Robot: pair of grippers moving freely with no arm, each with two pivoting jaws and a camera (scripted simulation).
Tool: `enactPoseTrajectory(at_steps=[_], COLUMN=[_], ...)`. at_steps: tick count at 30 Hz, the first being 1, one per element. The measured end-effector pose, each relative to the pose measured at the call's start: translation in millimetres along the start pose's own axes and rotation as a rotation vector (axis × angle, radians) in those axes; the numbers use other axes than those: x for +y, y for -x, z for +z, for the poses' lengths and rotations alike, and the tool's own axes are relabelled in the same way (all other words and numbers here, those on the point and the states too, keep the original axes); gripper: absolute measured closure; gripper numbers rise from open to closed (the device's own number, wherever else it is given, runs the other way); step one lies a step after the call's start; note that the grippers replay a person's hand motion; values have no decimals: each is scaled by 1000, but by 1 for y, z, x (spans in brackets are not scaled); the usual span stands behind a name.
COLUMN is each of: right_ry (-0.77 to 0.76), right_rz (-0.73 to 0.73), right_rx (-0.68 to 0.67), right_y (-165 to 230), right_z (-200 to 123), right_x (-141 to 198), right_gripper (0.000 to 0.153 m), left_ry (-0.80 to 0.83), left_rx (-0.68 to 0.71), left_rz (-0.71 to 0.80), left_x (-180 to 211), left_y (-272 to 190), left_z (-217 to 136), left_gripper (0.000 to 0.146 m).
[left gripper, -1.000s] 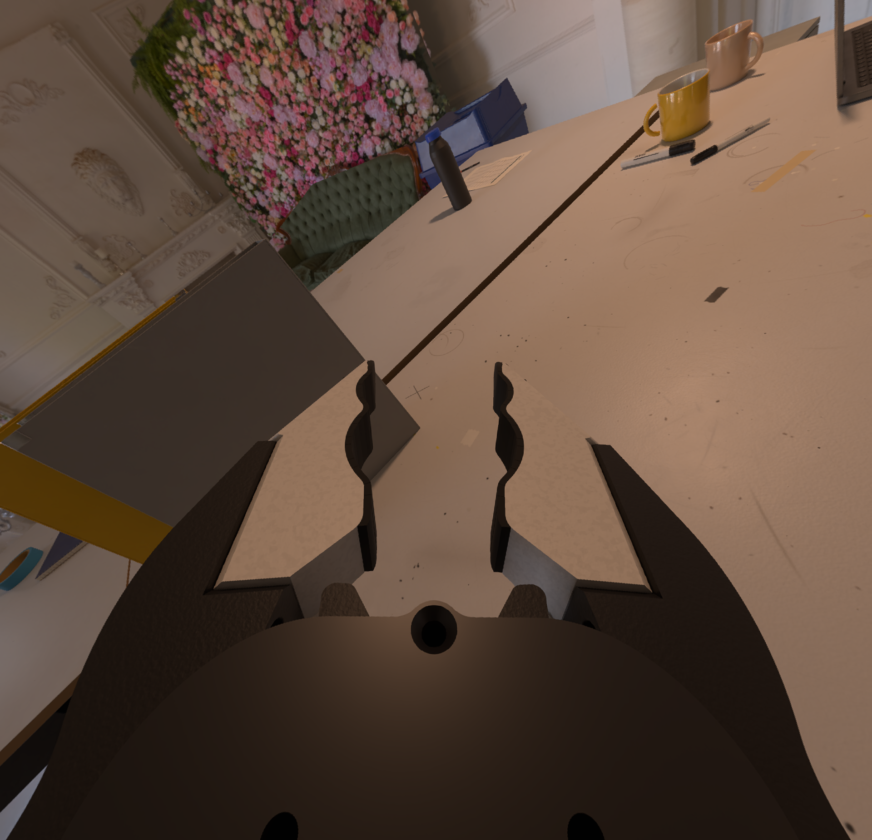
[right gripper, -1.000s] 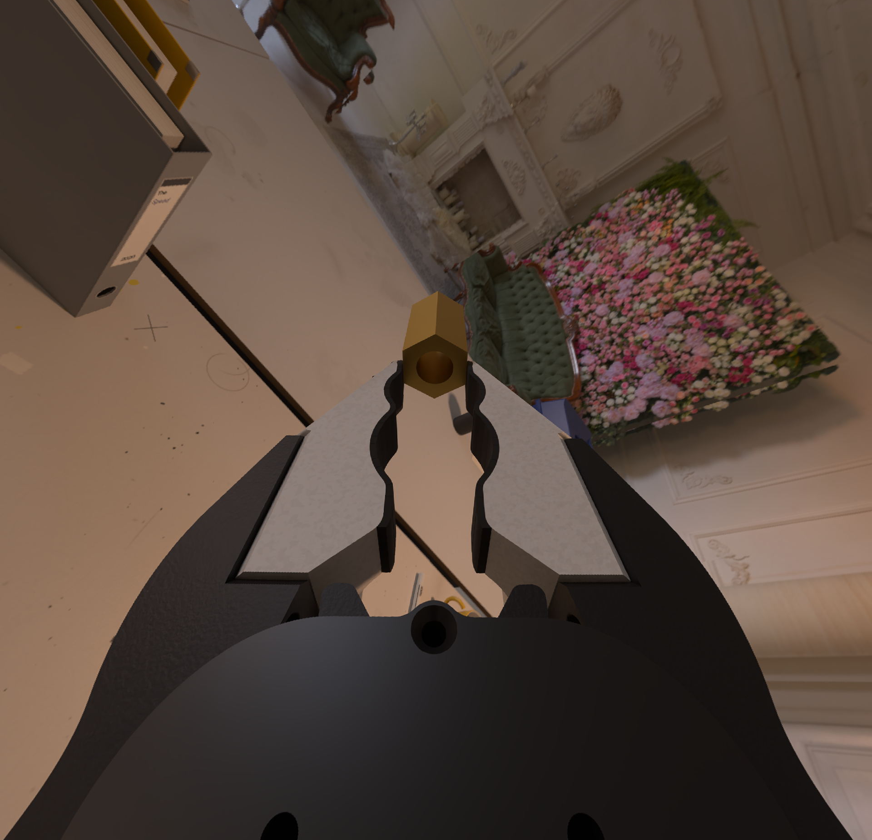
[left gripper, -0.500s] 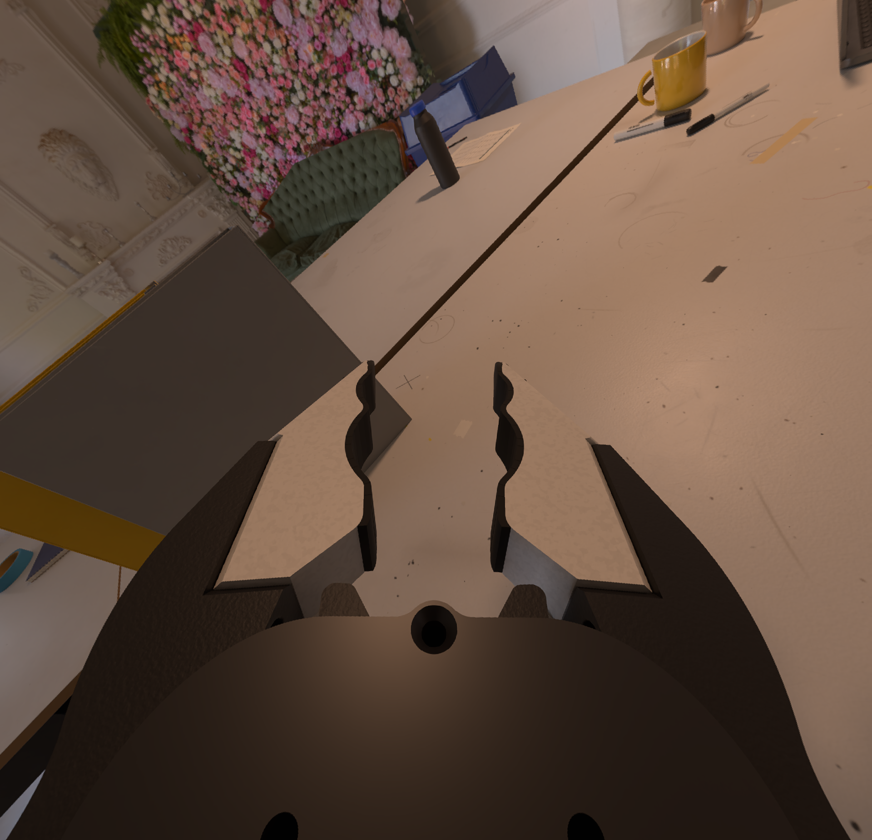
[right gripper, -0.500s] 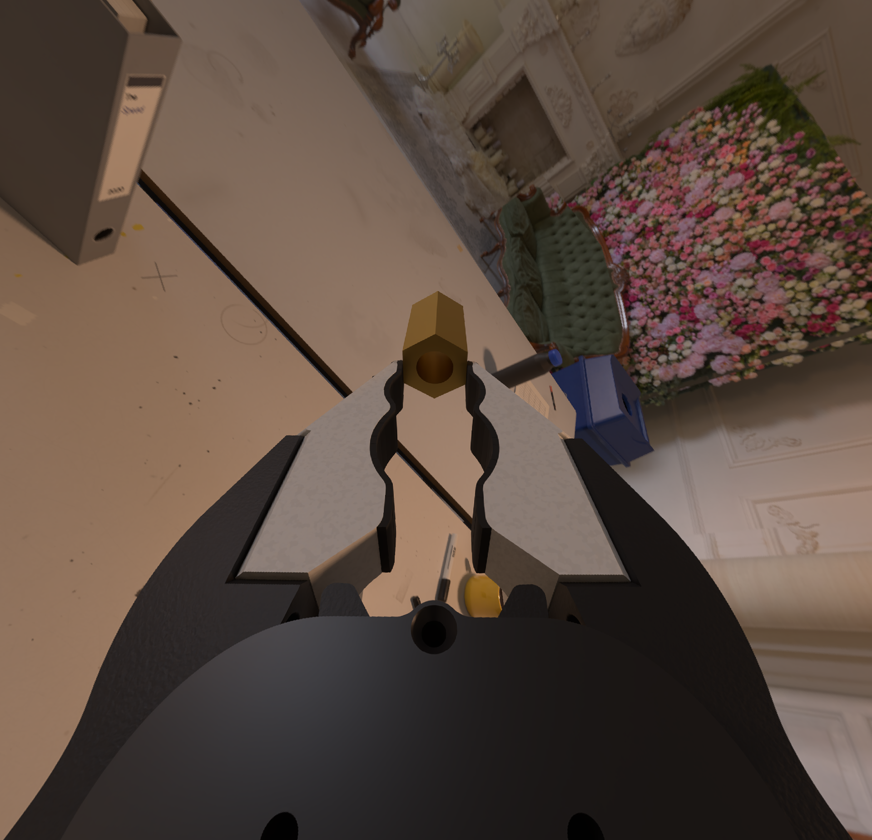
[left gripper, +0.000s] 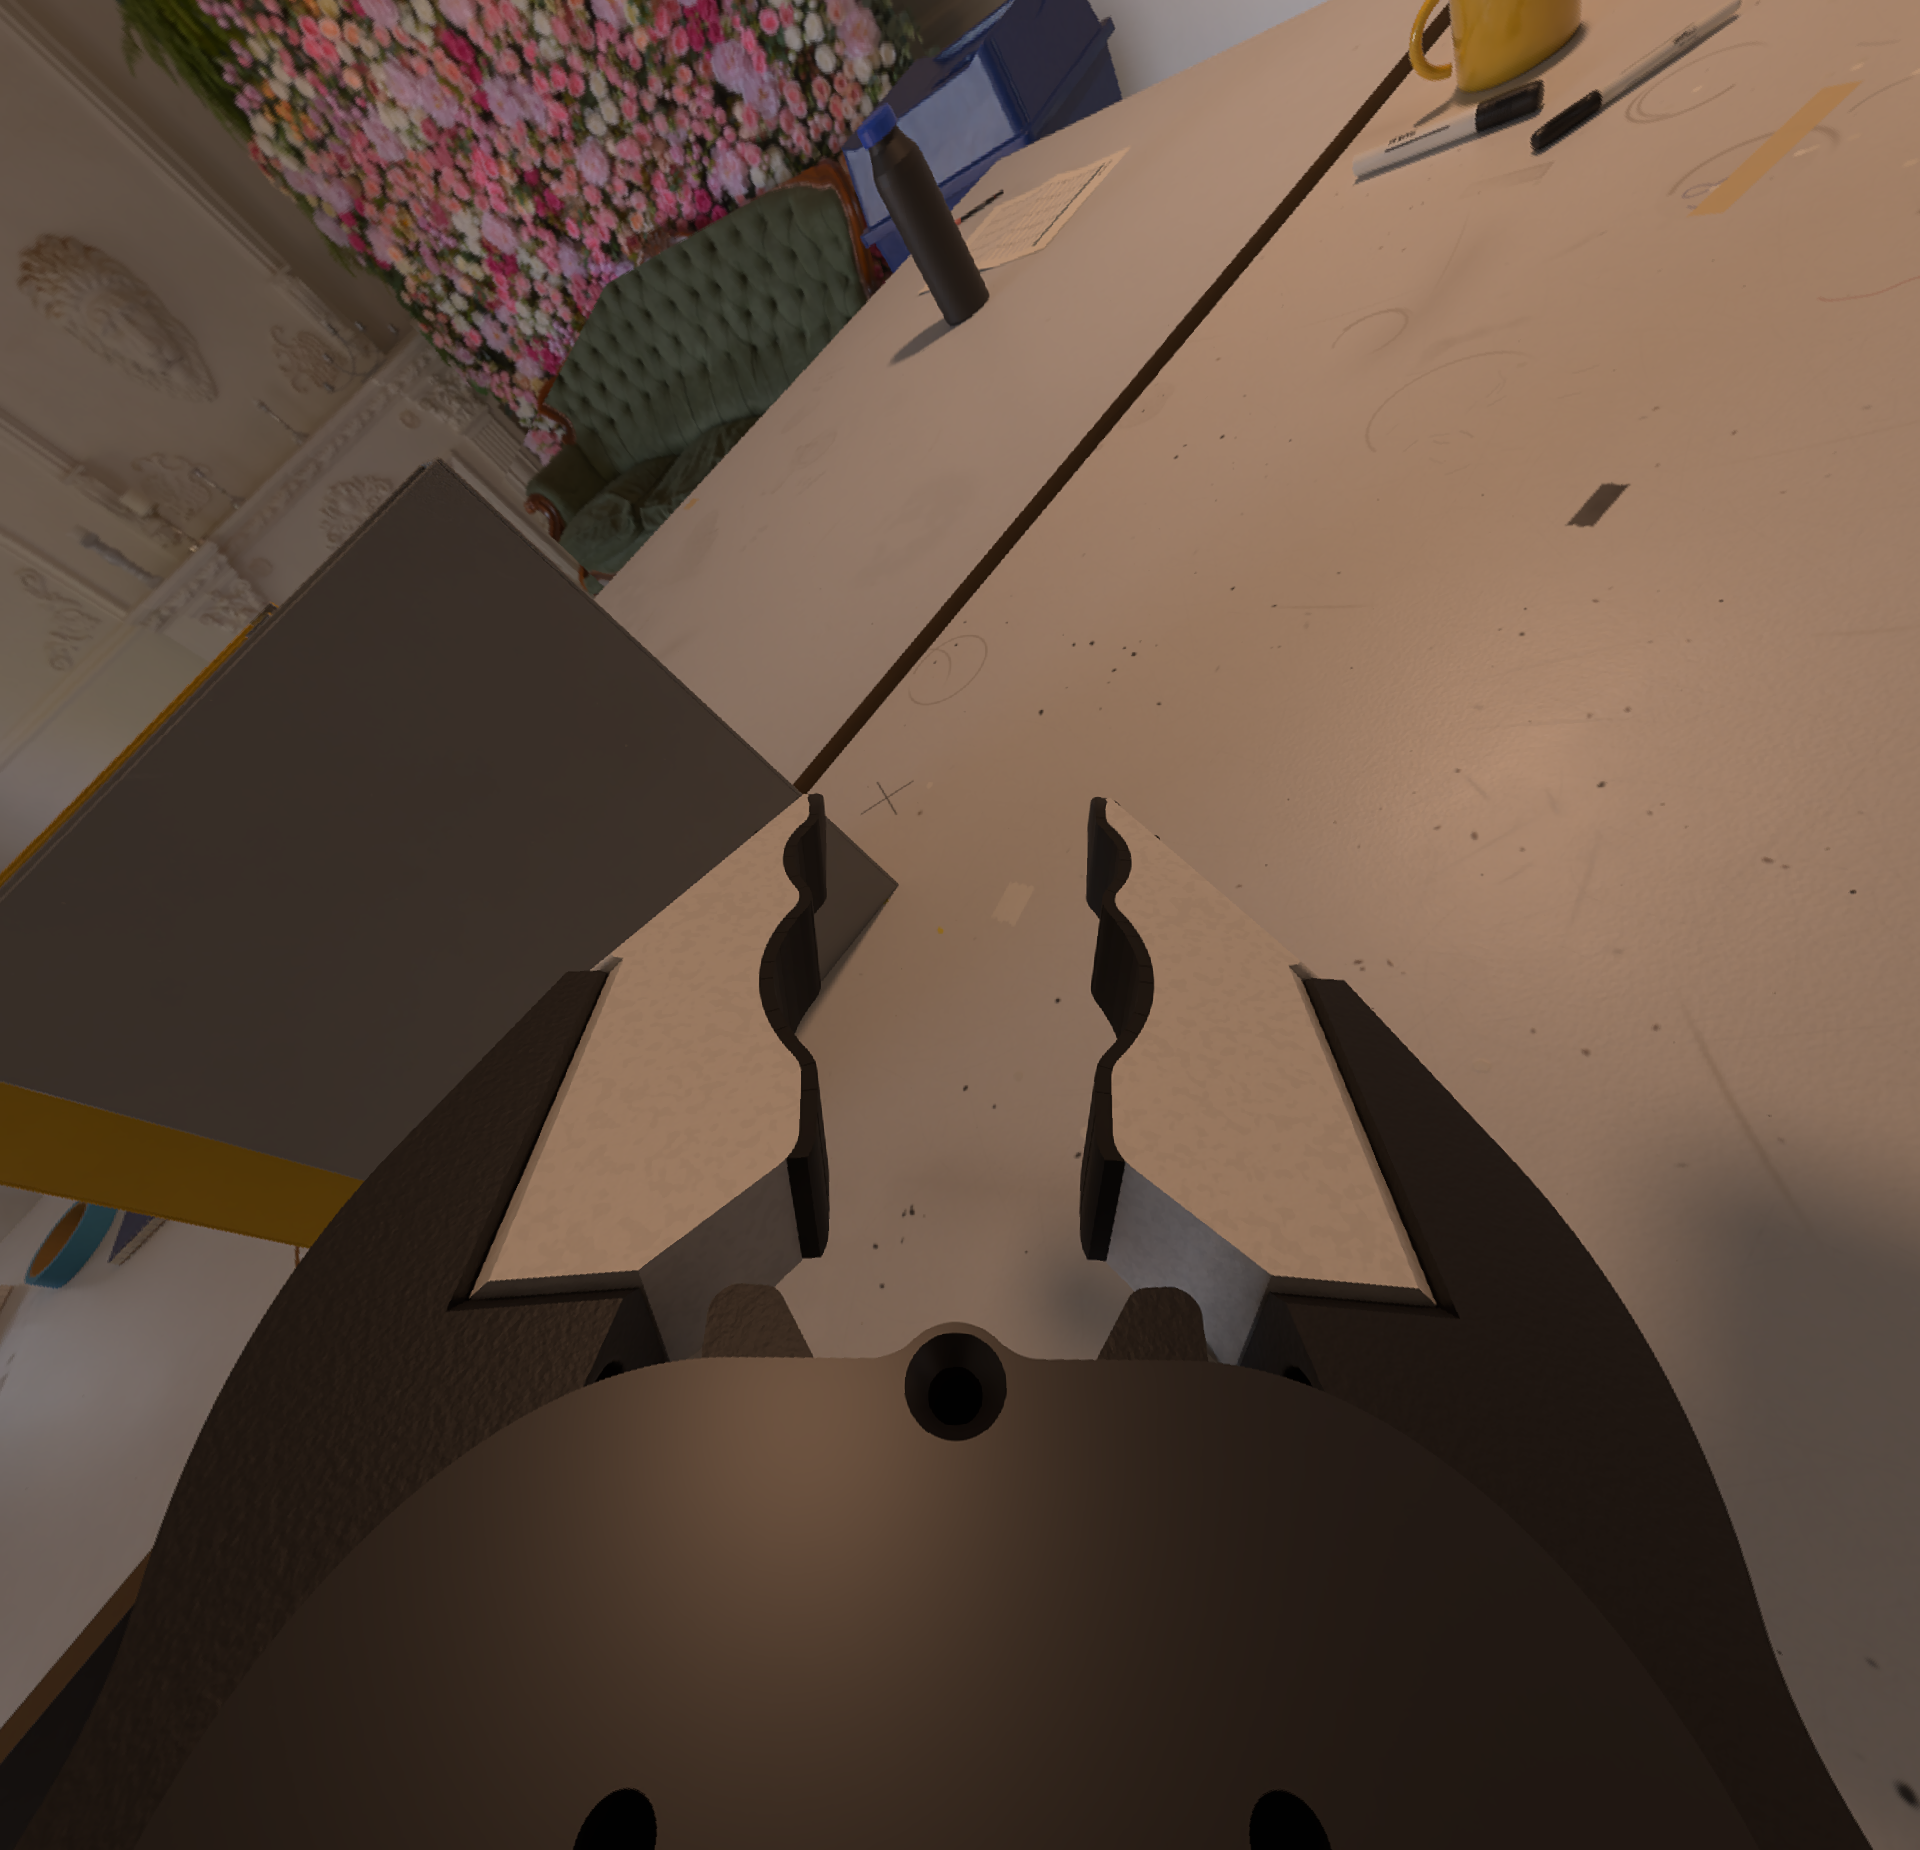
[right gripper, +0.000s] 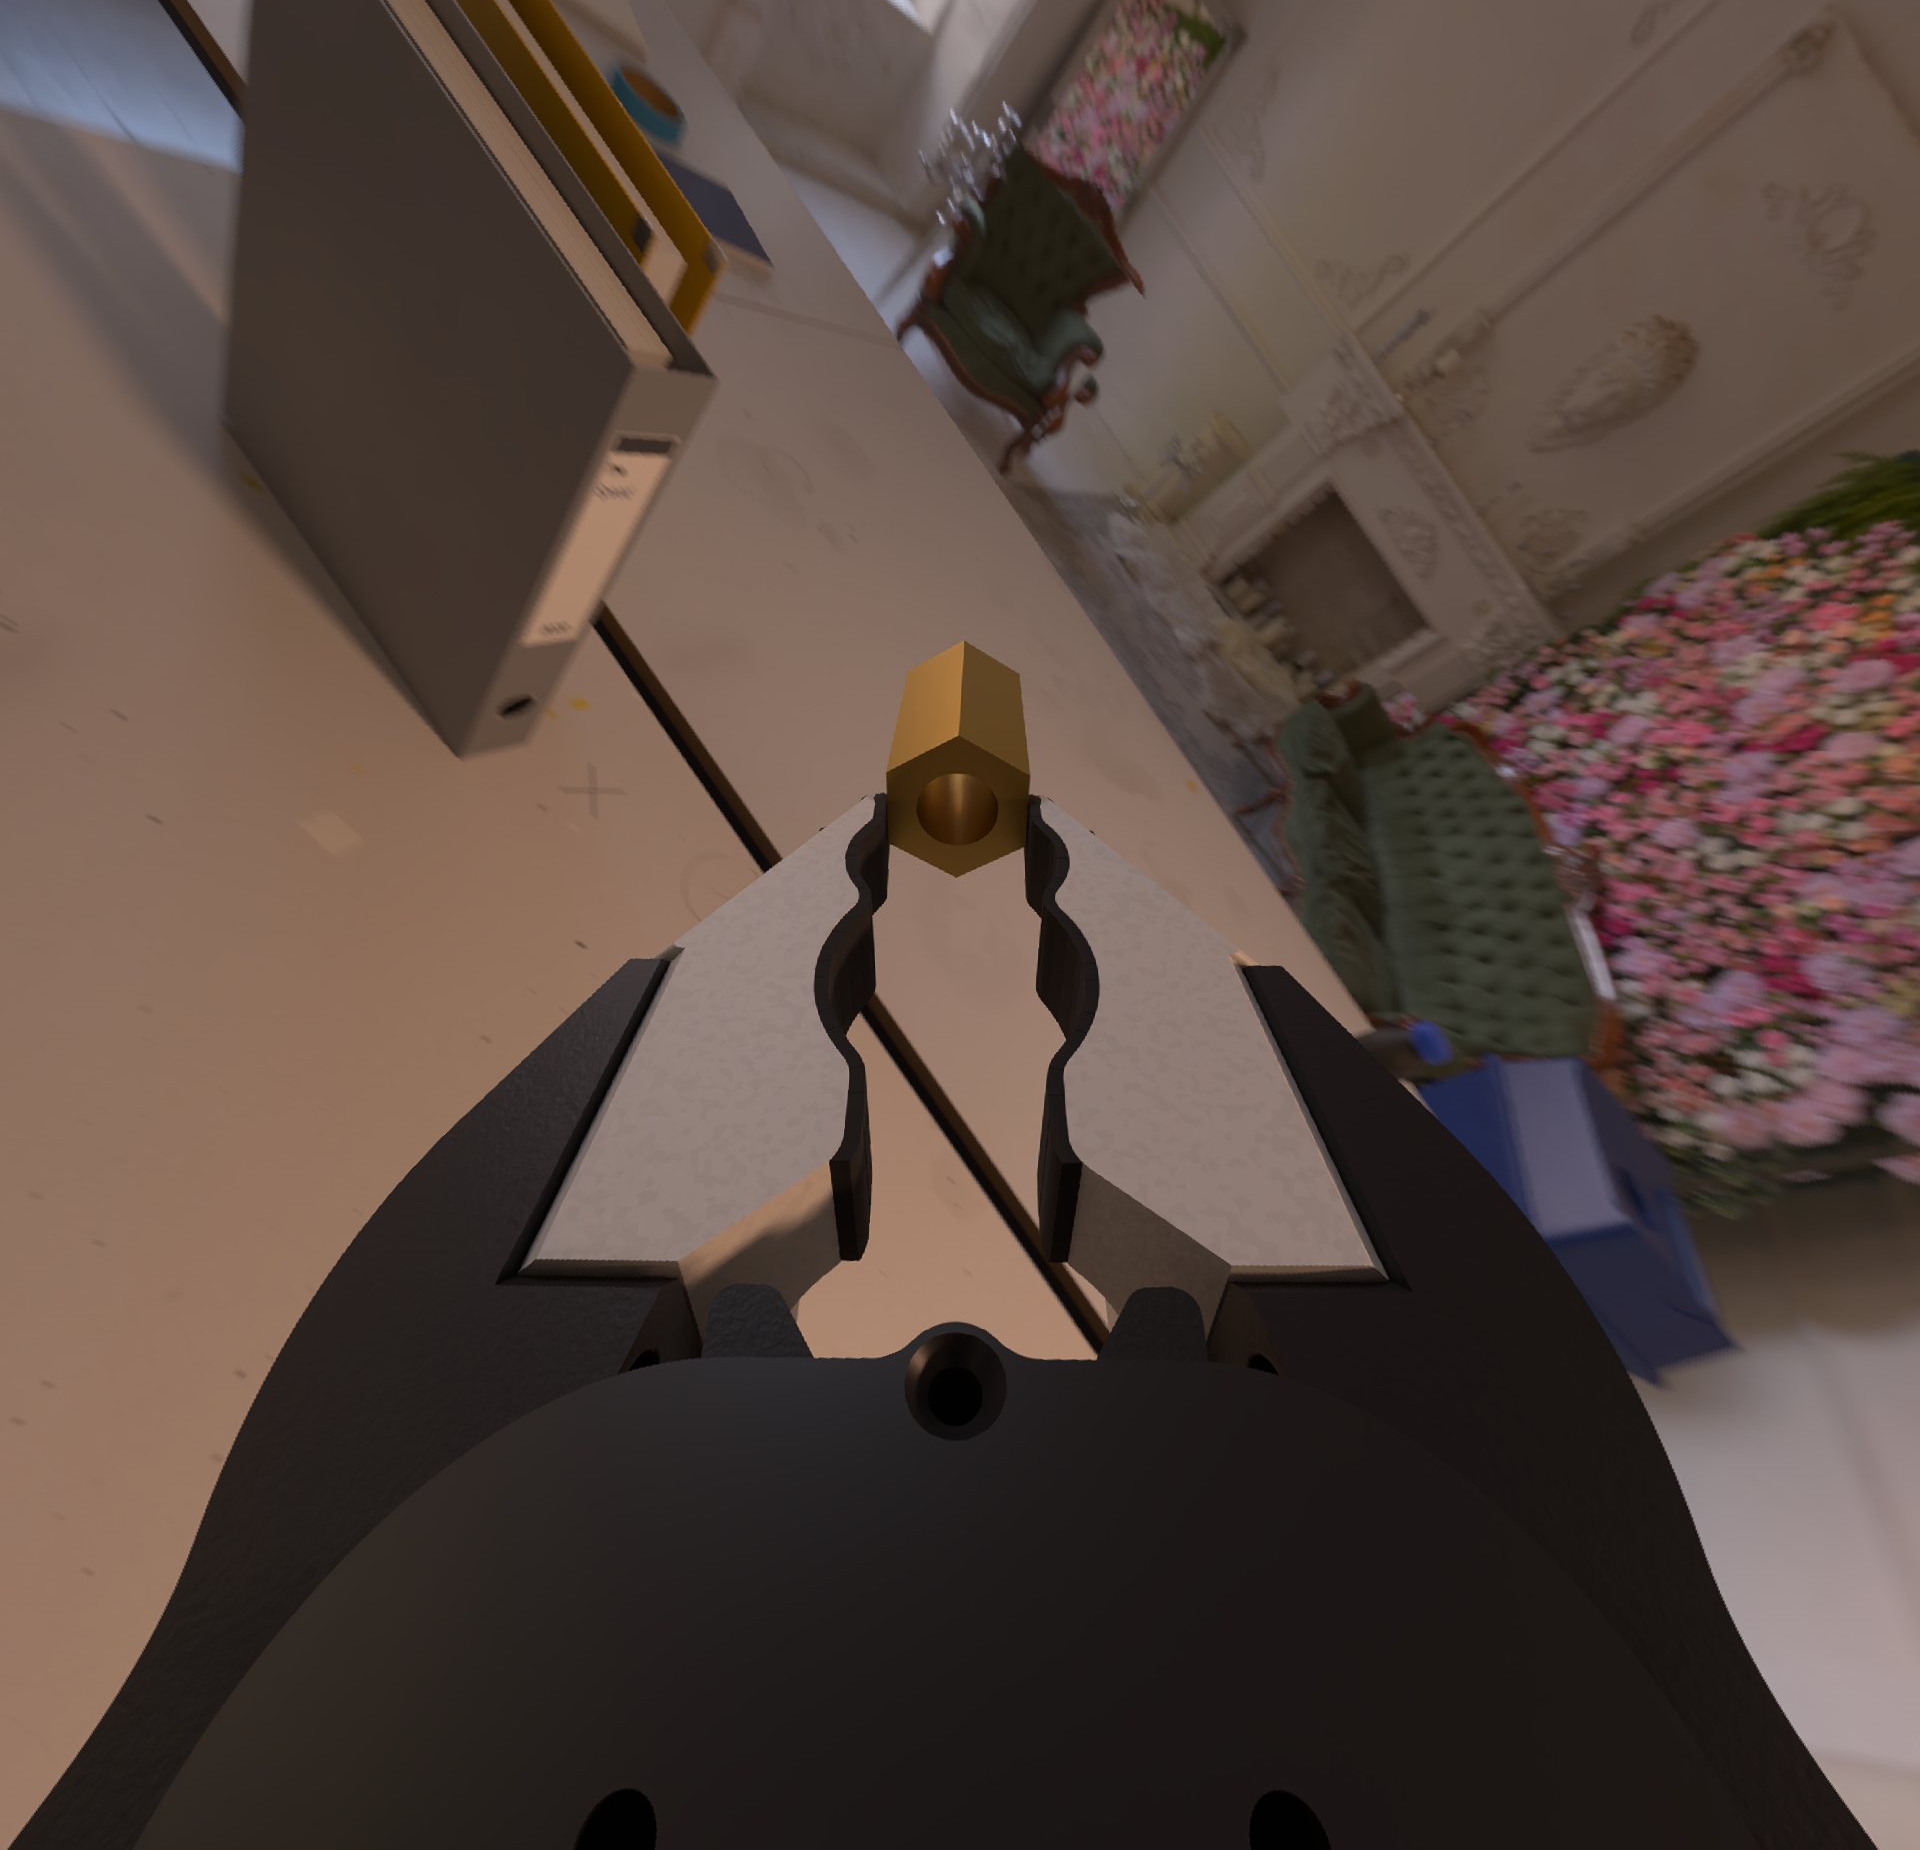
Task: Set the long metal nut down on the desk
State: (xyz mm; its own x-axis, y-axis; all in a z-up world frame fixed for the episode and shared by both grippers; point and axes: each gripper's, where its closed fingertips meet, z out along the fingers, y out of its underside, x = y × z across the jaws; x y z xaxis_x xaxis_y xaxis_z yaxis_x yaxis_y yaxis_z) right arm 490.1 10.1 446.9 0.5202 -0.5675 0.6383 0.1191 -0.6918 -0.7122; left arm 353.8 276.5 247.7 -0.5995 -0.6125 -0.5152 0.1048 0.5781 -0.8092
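Note:
In the right wrist view my right gripper [right gripper: 957, 829] is shut on the long brass hexagonal nut [right gripper: 958, 751], pinched between the fingertips with its bore facing the camera and its length pointing away. It is held above the beige desk [right gripper: 260, 1021]. In the left wrist view my left gripper [left gripper: 951, 834] is open and empty, low over the desk [left gripper: 1403, 813] beside a grey binder [left gripper: 364, 844]. The nut does not show in the left wrist view.
A grey binder [right gripper: 416, 366] stands with yellow folders on the desk. A dark seam [left gripper: 1091, 429] divides two desk tops. A yellow mug [left gripper: 1507, 8], markers [left gripper: 1455, 133] and a dark bottle [left gripper: 930, 231] stand farther off. A green sofa [right gripper: 1434, 865] and blue bin [right gripper: 1569, 1198] lie beyond the desk edge.
The right gripper has swung with the nut still held, so its view now faces the binder and the desk seam. The left gripper has shifted slightly, staying open.

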Motion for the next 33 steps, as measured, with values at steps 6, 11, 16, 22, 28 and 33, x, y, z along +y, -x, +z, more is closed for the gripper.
enactPoseTrajectory(at_steps=[6,11,16,22,28,33], right_ry=[-129,-87,-118,0,166,358], right_rz=[163,256,286,365,316,311], right_rx=[-122,-176,-272,-308,-495,-649], right_y=[17,24,40,50,89,120], right_z=[6,-3,-31,-39,-22,-1], right_x=[31,97,147,200,215,218], right_gripper=[127,127,127,127,127,127], left_ry=[35,54,46,42,71,98], left_rx=[11,27,4,14,22,35], left_rz=[13,33,58,81,90,106], left_x=[5,6,0,-5,0,3], left_y=[-4,-11,-14,-23,-27,-33], left_z=[8,15,24,29,34,41], left_gripper=[96,96,99,99,99,99])
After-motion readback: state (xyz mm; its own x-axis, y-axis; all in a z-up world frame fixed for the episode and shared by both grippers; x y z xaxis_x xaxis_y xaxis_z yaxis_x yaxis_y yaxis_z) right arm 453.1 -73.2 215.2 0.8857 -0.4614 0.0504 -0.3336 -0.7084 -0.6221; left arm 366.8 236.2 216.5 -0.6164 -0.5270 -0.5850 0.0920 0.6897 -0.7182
